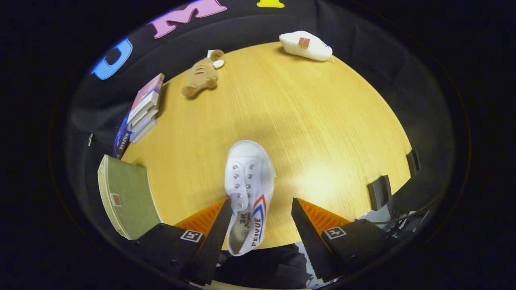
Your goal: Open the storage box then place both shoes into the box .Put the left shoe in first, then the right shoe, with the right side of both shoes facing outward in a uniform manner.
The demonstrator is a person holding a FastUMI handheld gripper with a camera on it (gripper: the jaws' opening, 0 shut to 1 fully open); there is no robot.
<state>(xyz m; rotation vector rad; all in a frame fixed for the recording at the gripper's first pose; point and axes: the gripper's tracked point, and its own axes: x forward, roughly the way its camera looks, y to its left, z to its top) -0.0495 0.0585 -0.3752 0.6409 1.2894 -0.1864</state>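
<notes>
Wooden table [322, 121] is the biggest thing here; round-edged in this lens, mostly bare through the middle and right side; that bare stretch is the free room for moving. Green box [127, 197] sits at the table's near-left edge, just beyond the left finger; probably the storage box, lid looks closed, so opening may not be done yet; can't confirm from here. Stack of books [141, 110] further along the left edge, beyond the box; keep swings off that side. White shoe [249, 193] lies between the fingers, toe pointing away, heel toward the gripper [262, 219]; red-blue stripes on the side facing the right finger. Second white shoe [306, 45] at the far edge, well apart. Plush toy [201, 74] far-left, not in the way. Two dark clips [379, 192] on the near-right rim; avoid snagging there. Jaws apart; left finger touching or just beside the shoe's flank, right finger clear with a gap; not clamped. Judgement: centre the shoe between the pads before closing, grip across the mid-upper near the eyelets, not the soft heel collar; heel overhangs the near edge region, so lift straight up first; which shoe is left I can't tell.
</notes>
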